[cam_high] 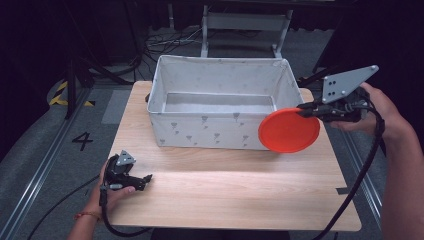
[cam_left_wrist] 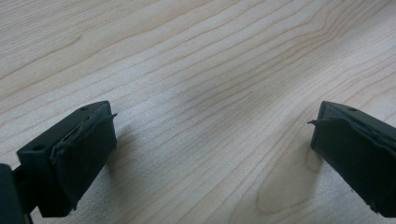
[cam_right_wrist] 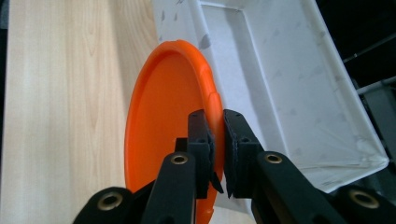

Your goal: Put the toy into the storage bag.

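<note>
1. At the left of the high view, the left tongs (cam_high: pixel 146 178) rest low on the pale wooden worktop (cam_high: pixel 225 195), held in the person's left hand (cam_high: pixel 112 192) near the front left corner; the left gripper view shows their jaws spread wide with bare wood grain between them, so they hold nothing and stand well apart from the work.
2. In the middle stands the white fabric bin (cam_high: pixel 220 131), open at the top, with small grey motifs on its walls; what shows of its floor looks bare.
3. Just right of the bin's front right corner hangs the orange disc (cam_high: pixel 289 130), lifted clear of the worktop and turned on edge, its face toward the camera and its left part overlapping the bin's front wall in the picture; whether it touches the fabric I cannot tell.
4. At the right, the right tongs (cam_high: pixel 302 111) pinch the disc by its upper rim; the right gripper view shows the jaws pressed together on the orange rim (cam_right_wrist: pixel 212 100), with the bin's interior just beyond.
5. Judged from this, the step in hand is the carry: the disc is grasped and raised but not yet over the opening.
6. The next move calls for lifting the disc above the bin's rim, bringing it inward over the cavity, lowering it and only then spreading the jaws; the soft wall could catch the disc's lower edge if it travels too low.
</note>
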Demonstrator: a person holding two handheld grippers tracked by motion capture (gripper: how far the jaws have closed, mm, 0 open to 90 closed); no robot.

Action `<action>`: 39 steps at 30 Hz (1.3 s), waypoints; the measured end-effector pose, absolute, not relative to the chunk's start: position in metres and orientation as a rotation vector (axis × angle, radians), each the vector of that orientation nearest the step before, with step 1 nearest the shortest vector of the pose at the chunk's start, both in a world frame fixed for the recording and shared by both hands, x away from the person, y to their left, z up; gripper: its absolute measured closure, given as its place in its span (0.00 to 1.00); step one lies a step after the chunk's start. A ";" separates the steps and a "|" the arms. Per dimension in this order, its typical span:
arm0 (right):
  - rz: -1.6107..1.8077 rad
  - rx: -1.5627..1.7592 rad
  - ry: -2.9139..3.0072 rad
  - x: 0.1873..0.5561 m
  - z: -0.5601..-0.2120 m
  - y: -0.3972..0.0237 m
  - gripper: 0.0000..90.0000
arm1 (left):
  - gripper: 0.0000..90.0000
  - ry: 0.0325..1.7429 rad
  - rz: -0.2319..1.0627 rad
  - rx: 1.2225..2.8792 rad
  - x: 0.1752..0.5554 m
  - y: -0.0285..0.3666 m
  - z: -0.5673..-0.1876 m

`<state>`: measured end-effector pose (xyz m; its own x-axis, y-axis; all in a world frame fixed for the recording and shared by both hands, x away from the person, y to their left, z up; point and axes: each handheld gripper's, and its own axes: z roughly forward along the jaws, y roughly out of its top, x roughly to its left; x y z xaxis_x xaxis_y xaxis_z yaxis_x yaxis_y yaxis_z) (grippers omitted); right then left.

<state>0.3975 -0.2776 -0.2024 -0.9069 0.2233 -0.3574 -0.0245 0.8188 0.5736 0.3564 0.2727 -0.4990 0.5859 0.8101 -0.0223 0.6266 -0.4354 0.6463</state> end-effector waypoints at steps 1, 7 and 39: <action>0.830 0.158 2.600 0.400 -0.200 -0.278 0.92 | 0.00 1.137 0.389 2.202 0.356 0.273 -0.499; 0.775 0.204 2.583 0.413 -0.182 -0.274 0.92 | 0.00 1.137 0.389 2.202 0.356 0.273 -0.499; 0.769 0.293 2.512 0.498 -0.169 -0.252 0.92 | 0.00 1.133 0.385 2.203 0.357 0.273 -0.499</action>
<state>0.4980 -0.2524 -0.1691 -0.8552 0.3367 -0.3939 0.0583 0.8178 0.5725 0.3567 0.2730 -0.4990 0.5886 0.8080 -0.0242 0.6261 -0.4367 0.6460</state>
